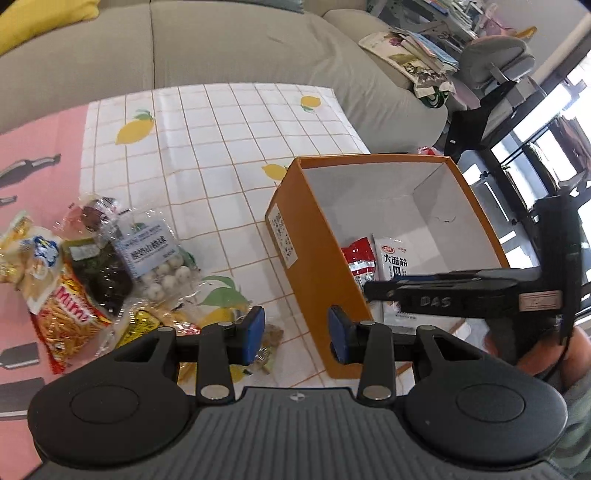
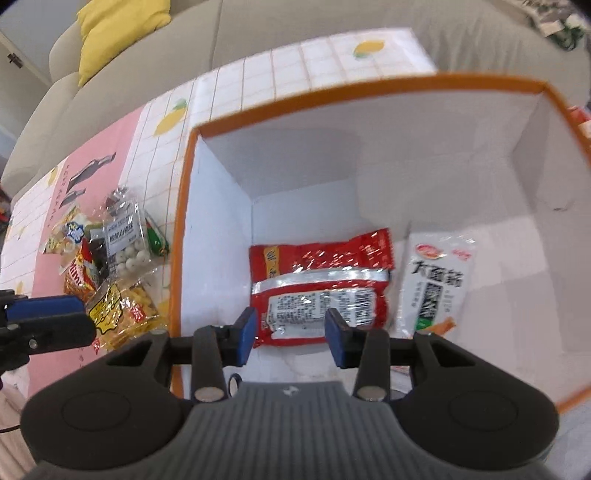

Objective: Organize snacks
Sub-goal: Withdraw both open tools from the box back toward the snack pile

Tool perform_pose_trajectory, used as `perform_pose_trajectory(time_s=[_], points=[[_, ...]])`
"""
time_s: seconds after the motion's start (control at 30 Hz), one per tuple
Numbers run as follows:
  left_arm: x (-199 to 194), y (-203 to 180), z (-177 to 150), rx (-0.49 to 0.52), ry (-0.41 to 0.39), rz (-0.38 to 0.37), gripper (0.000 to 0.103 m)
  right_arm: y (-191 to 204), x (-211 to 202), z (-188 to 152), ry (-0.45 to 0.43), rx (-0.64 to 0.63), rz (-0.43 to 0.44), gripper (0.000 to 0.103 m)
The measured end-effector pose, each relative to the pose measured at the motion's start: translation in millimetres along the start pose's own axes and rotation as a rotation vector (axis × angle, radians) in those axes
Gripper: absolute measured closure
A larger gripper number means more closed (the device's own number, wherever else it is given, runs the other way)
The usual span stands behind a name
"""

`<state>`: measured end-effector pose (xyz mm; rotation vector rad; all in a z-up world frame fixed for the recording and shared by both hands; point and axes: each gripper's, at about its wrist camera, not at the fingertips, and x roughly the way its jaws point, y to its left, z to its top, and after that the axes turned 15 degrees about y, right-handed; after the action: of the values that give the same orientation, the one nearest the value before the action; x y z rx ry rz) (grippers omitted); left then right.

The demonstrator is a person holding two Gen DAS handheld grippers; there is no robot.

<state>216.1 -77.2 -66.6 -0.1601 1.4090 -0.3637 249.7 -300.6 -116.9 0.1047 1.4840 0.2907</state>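
Orange cardboard walls the box (image 2: 184, 206) where your sorted snacks collect: the red packet (image 2: 321, 284) and the white packet (image 2: 436, 280) lie flat on its floor, with bare floor left behind them. Your right gripper (image 2: 290, 336) hangs inside over the red packet, jaws parted and holding nothing, so mind the near rim as you lift out. Your left gripper (image 1: 295, 334) hovers beside the box's outer corner, its jaws apart with nothing between them, near the unsorted pile (image 1: 99, 273) on the cloth (image 1: 221, 147).

Sofa (image 1: 229, 48): stretching grey behind the table
Cushion (image 2: 114, 33): lying yellow on sofa
Windows (image 1: 546, 147): glowing right of sofa
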Motion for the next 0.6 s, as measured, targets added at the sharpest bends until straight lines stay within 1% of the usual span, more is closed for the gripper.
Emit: perform_pose_trajectory(time_s=[0.03,0.13,0.23,0.33,0.4,0.53,0.6], points=[[-4.0,0.4,-2.7,0.010,-0.006,0.007,0.058,-0.2,-6.5,-5.0,-0.020,0.001,-0.008,0.062],[-19.4,-1.5,-14.1,0.042,-0.043,0.038,0.058,17.3,-28.4,-22.2,-0.101,0.007,-0.030,0.059],[-36.5,1.0,-28.2,0.060,-0.084,0.068,0.058,37.0,-50.7,-43.7,-0.182,0.001,-0.013,0.057],[-51.6,7.4,-45.2,0.068,-0.123,0.099,0.057,62.1,-63.3,-64.9,-0.257,-0.005,0.015,0.055],[-59.5,14.2,-58.6,0.066,-0.143,0.121,0.057,79.2,-67.6,-77.6,-0.301,-0.008,0.022,0.050],[-69.1,33.3,-81.3,0.044,-0.166,0.162,0.057,111.5,-65.1,-100.2,-0.341,-0.003,0.064,0.048],[-71.9,46.0,-92.4,0.021,-0.171,0.162,0.057,125.2,-58.4,-109.2,-0.346,-0.003,0.075,0.044]])
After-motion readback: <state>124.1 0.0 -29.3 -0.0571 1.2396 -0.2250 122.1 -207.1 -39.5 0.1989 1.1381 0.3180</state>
